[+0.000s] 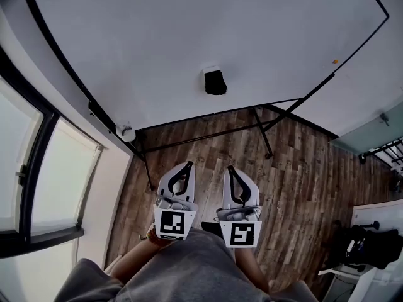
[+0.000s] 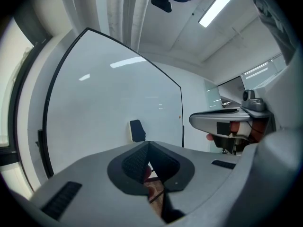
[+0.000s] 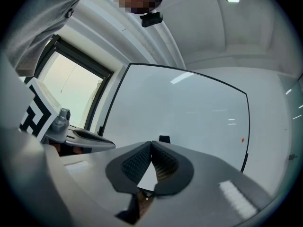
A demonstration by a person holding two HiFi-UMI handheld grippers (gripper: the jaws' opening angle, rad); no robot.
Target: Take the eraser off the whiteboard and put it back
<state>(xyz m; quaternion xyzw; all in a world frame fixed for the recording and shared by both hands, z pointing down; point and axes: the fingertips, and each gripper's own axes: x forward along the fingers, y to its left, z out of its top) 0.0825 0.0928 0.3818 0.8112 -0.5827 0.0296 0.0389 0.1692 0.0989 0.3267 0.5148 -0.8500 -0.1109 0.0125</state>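
A black eraser (image 1: 215,82) sticks to the big whiteboard (image 1: 157,49) near its lower middle; it also shows as a dark block in the left gripper view (image 2: 137,130) and just above the jaw tips in the right gripper view (image 3: 164,139). My left gripper (image 1: 187,167) and right gripper (image 1: 231,170) hang side by side over the wooden floor, well short of the board, both pointing at it. Each has its jaws closed tip to tip with nothing held. The eraser lies ahead, between the two and slightly nearer the right one's line.
The board stands on a black frame with legs (image 1: 264,134) on the wooden floor (image 1: 296,175). A window (image 1: 38,168) runs along the left. A small orange dot (image 1: 335,61) sits on the board at right. Dark gear and a white shelf (image 1: 371,231) stand at right.
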